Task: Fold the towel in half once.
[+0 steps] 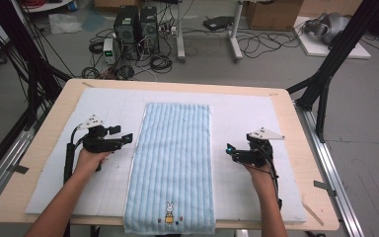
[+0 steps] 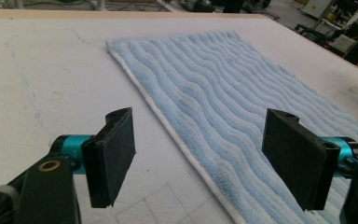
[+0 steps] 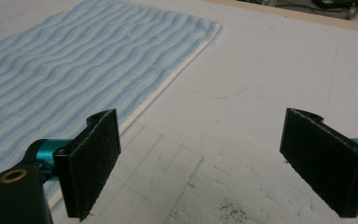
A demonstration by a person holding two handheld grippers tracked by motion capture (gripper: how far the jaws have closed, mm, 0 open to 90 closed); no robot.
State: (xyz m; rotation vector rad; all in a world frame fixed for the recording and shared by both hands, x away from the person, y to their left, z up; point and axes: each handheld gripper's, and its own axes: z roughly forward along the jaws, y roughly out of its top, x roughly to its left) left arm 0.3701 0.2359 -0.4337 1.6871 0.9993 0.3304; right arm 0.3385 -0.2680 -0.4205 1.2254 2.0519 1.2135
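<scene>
The towel [image 1: 170, 165] lies flat and lengthwise down the middle of the white mat [image 1: 113, 101], its near end with the little rabbit patch hanging just over the table [image 1: 49, 143] edge, its far end well short of the mat's far edge. No wrinkles to speak of, long sides straight.

Left of the towel, the left gripper [image 1: 127, 138] sits just beside the long edge, jaws spread wide and gripping nothing; in the left gripper view the white hem runs right between the two pads, one pad over bare mat, the other over the blue pile. Right of the towel, the right gripper [image 1: 230, 148] waits near the opposite long edge, jaws likewise apart and empty, with mat under both pads and the hem just beside the pad nearer the towel.

This looks like the set-up for picking up the two long edges, likely to fold. To do it well, I'd say: come in low, slide one pad under the hem on each side, pinch at matching points along the towel's length, and close firmly before lifting, so the cloth rises evenly rather than skewing
</scene>
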